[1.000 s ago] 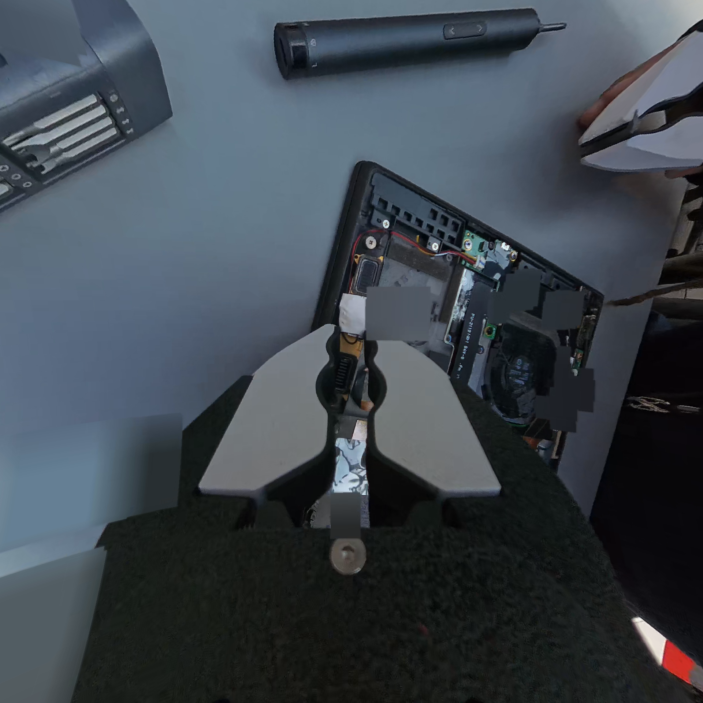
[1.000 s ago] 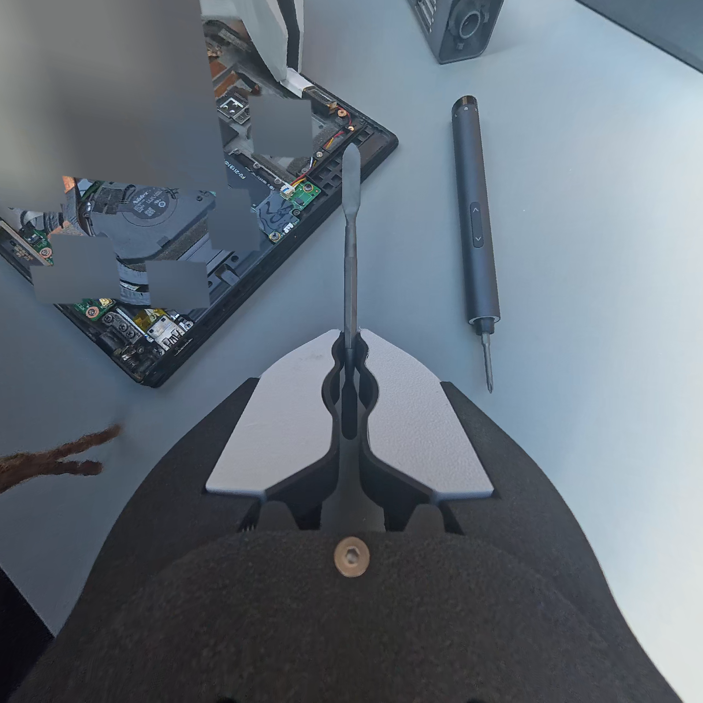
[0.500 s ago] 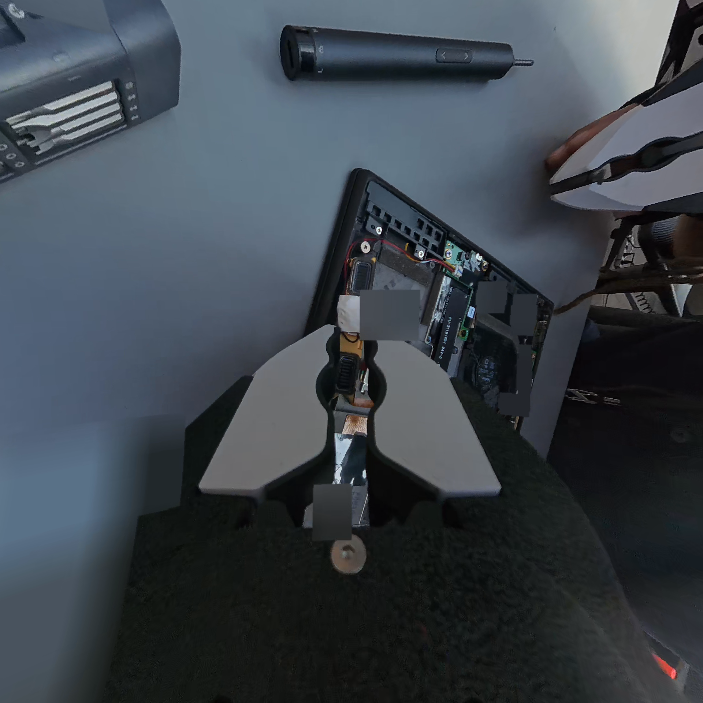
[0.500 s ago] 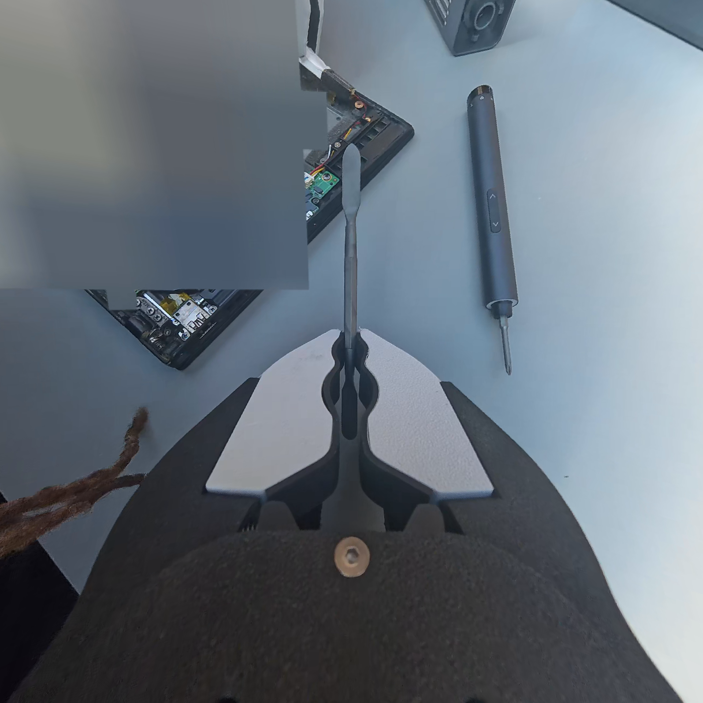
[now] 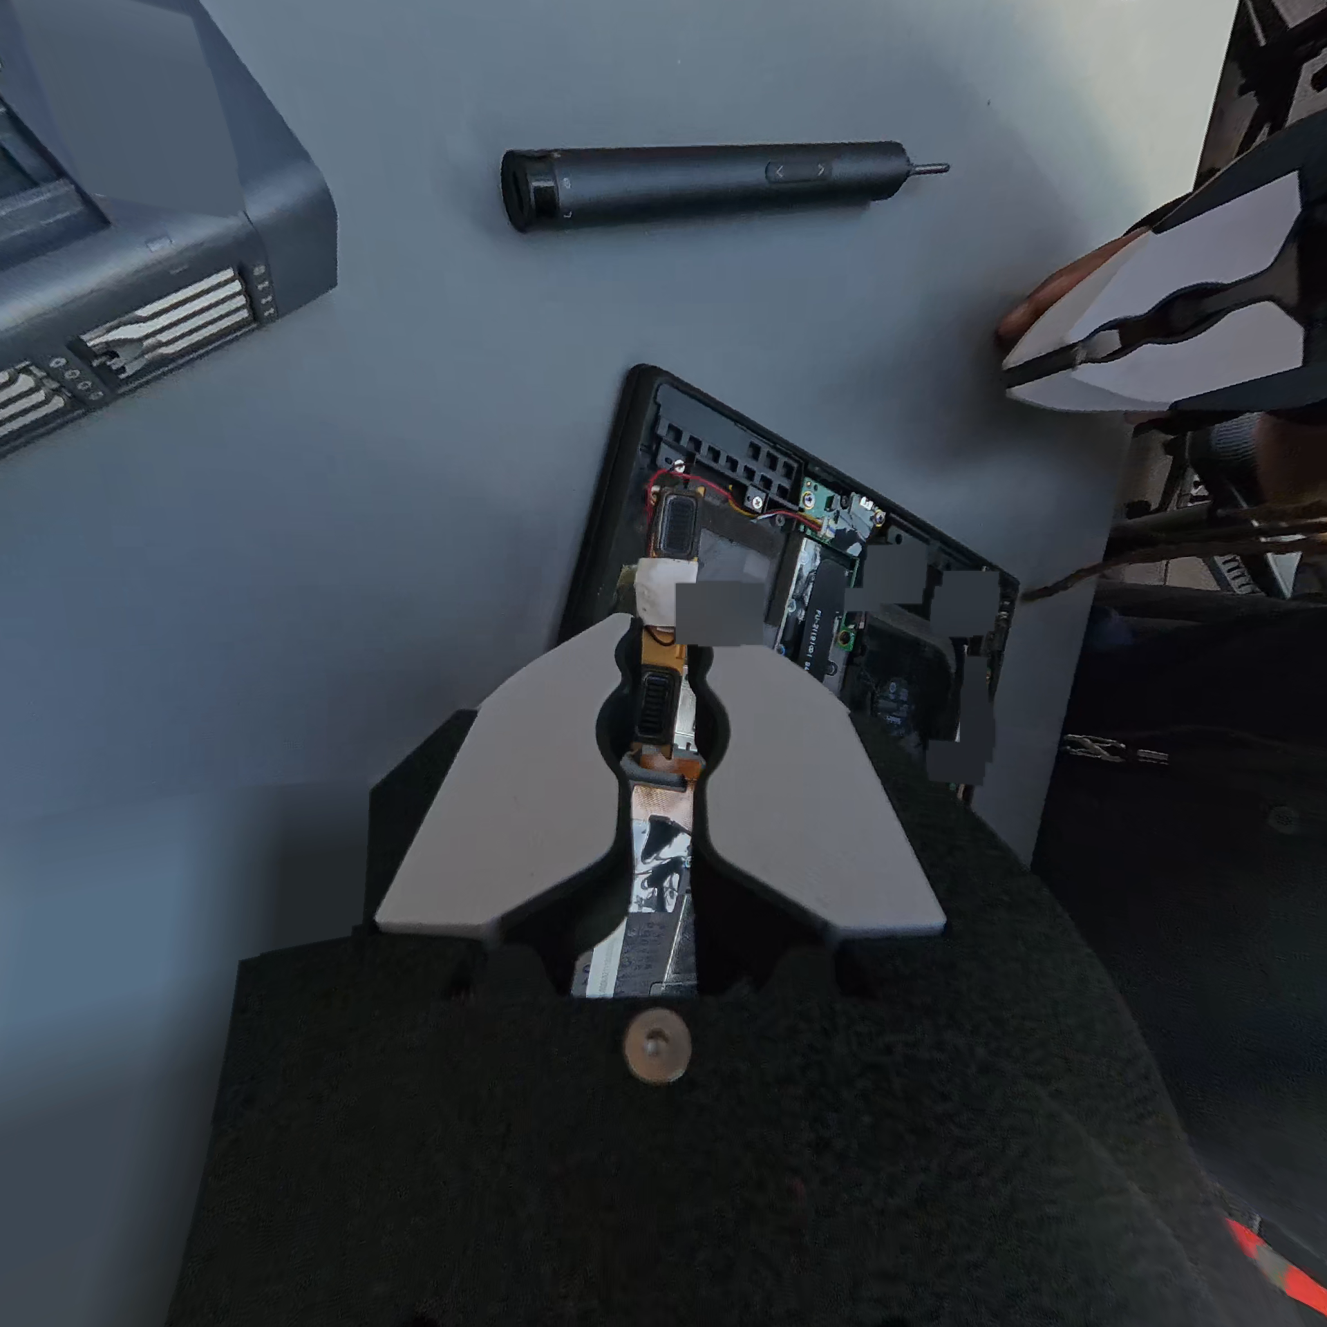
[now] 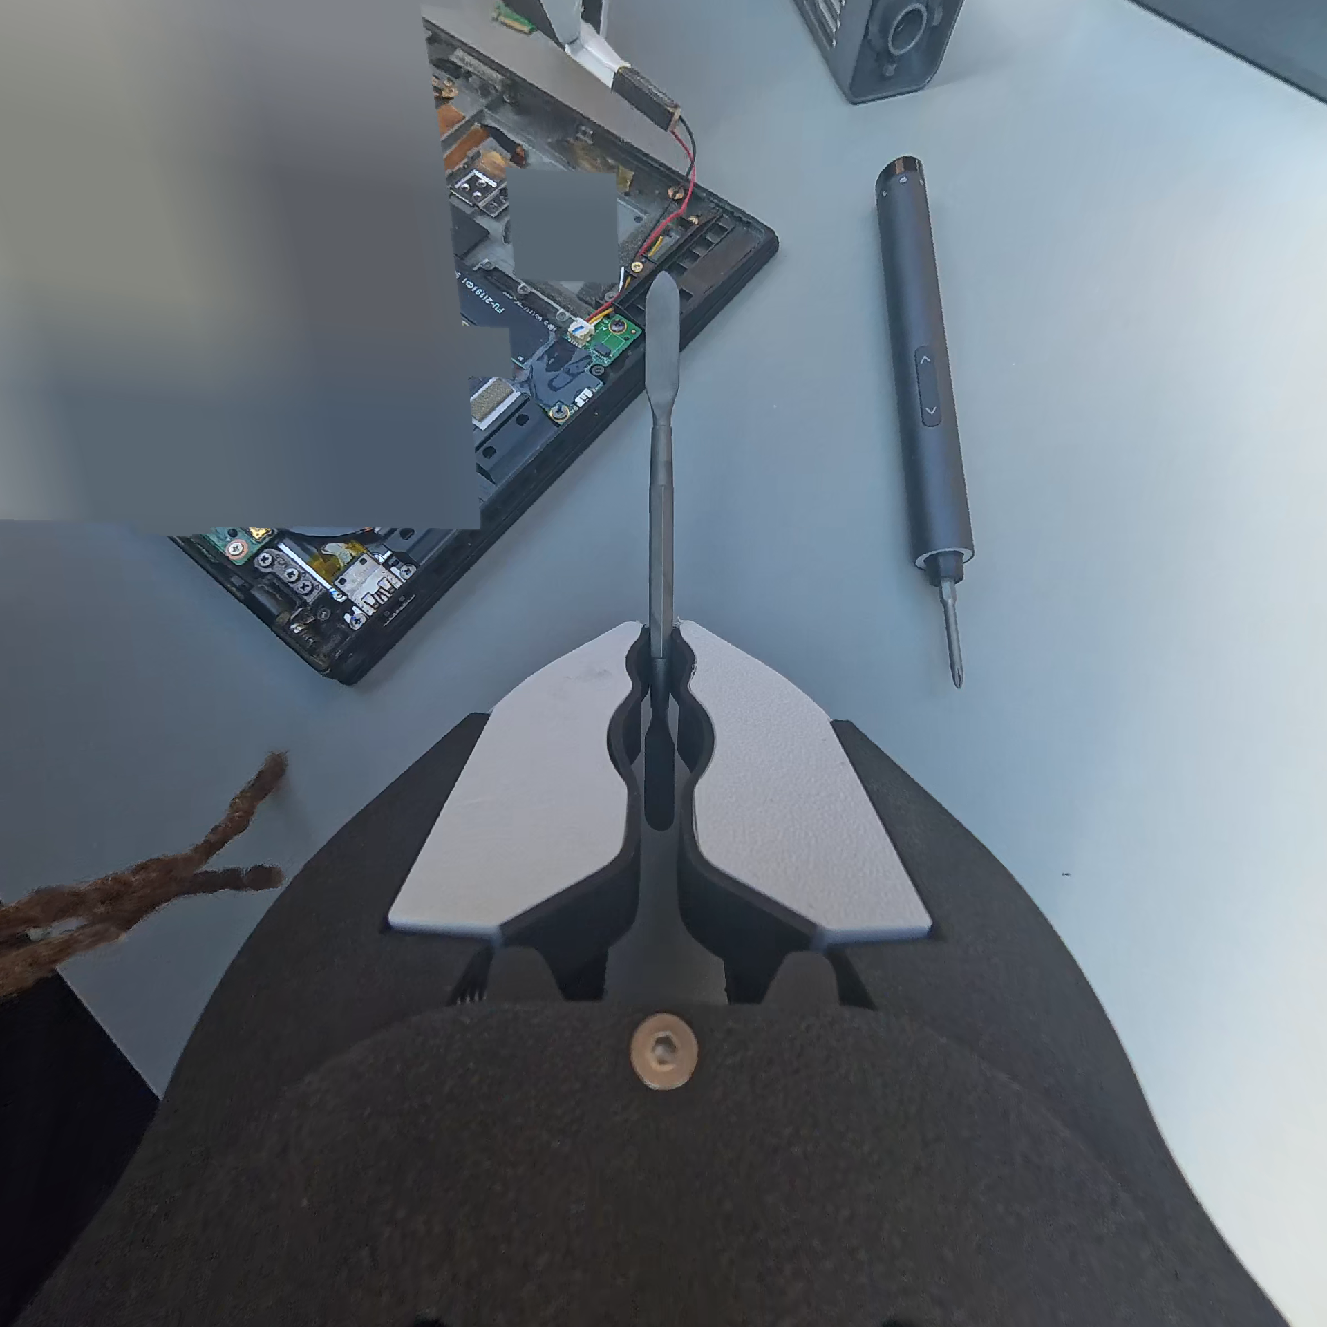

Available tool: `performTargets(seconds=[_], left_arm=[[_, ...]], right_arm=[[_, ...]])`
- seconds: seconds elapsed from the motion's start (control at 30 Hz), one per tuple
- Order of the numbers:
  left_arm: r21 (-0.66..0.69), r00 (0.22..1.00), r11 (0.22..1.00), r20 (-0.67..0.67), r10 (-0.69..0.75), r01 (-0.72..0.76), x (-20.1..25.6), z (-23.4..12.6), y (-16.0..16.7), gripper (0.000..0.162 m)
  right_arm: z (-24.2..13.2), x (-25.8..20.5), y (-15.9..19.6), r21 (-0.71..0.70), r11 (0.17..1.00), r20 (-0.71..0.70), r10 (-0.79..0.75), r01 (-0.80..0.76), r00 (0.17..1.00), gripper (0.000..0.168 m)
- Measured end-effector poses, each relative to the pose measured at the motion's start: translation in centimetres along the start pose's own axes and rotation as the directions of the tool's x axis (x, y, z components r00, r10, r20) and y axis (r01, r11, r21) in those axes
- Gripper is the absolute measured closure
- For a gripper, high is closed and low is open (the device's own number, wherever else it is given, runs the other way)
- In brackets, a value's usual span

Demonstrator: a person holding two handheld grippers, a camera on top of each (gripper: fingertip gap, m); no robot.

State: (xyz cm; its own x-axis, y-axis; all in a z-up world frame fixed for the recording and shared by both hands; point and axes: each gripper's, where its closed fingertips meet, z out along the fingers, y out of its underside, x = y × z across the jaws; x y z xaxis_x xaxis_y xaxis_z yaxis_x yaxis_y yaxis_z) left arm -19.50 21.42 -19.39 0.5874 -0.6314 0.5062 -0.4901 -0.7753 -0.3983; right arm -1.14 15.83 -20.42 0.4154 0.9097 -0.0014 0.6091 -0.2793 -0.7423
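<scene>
only the left view shows the bit case (image 5: 143,301); right gripper (image 6: 664,632) clamps a spudger (image 6: 660,431) over the laptop (image 6: 574,373), left gripper (image 5: 664,632) pinches its speaker (image 5: 657,707).

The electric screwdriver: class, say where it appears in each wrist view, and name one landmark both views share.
Left wrist view: the electric screwdriver lies level near the top, bit pointing right.
Right wrist view: the screwdriver lies lengthwise at right, bit pointing down.
Shared landmark: the opened laptop corner with red wire, nearest it.

An electronics repair bench: opened laptop (image 6: 632,345), electric screwdriver (image 6: 923,373) and bit case (image 5: 143,287) on a grey table (image 6: 1149,646).
</scene>
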Motion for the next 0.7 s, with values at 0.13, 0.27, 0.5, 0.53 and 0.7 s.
performTargets(seconds=[0.13, 0.27, 0.5, 0.53, 0.7], left_arm=[[0.002, 0.999, 1.0, 0.02, 0.026, -0.026, 0.1, 0.1, -0.2, 0.151], [0.035, 0.995, 0.995, 0.023, 0.096, -0.096, 0.5, 0.0, -1.0, 0.151], [0.038, 0.967, 0.966, -0.005, 0.256, -0.255, 2.5, 0.1, -2.0, 0.151], [0.04, 0.963, 0.963, -0.017, 0.268, -0.267, 2.8, 0.1, -2.1, 0.151], [0.036, 0.964, 0.963, -0.022, 0.266, -0.265, 3.2, -0.4, -1.9, 0.151]], right_arm=[[-0.2, 0.0, 0.1, 0.0, 1.0, -0.004, 0.001, -0.001, 1.0, 0.165], [-0.4, 0.1, 0.1, 0.0, 1.0, -0.011, 0.001, -0.001, 1.0, 0.165], [-0.6, 0.3, 0.3, -0.003, 1.0, -0.021, 0.005, -0.005, 1.0, 0.165], [-0.6, 0.3, 0.2, -0.003, 1.0, -0.022, 0.005, -0.005, 1.0, 0.165], [-0.7, 0.5, 0.2, -0.002, 1.0, -0.026, 0.005, -0.005, 1.0, 0.165]])
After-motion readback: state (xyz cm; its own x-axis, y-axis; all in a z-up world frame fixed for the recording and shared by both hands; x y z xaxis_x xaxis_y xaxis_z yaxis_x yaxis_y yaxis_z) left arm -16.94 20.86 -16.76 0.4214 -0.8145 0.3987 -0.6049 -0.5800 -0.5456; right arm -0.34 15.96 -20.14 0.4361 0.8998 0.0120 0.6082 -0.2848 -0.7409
